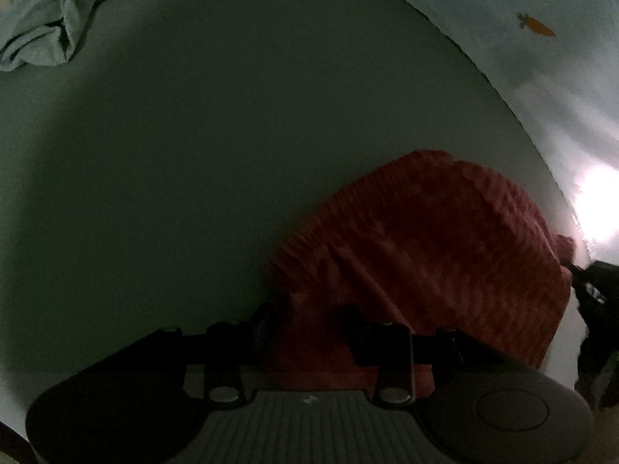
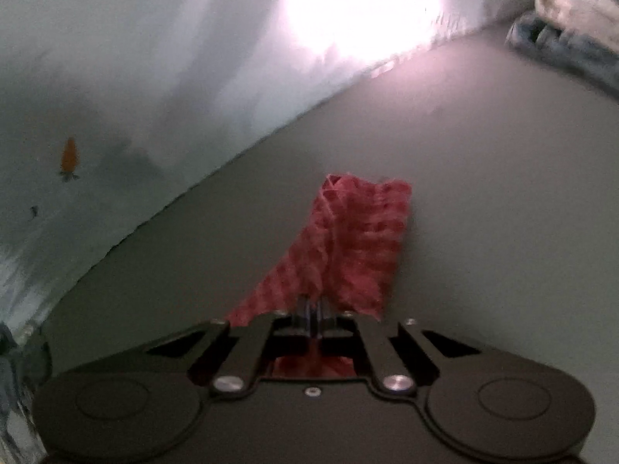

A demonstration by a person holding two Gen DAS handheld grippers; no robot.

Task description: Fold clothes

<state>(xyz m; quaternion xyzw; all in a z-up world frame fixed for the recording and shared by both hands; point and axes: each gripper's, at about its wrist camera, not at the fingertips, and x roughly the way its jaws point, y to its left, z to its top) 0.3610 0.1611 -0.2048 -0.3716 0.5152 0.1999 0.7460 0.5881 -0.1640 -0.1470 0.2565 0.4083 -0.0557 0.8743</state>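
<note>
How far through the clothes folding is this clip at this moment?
Early. Nothing shows as a finished fold. In hand: the right gripper is pinched shut on the red cloth; the left gripper stands open over its edge. Left: a pale crumpled garment lies unfolded at the far corner.

A carrot sticker point(image 1: 536, 25) marks the pale wall point(image 2: 162, 58) bordering the grey surface point(image 1: 193, 135).
</note>
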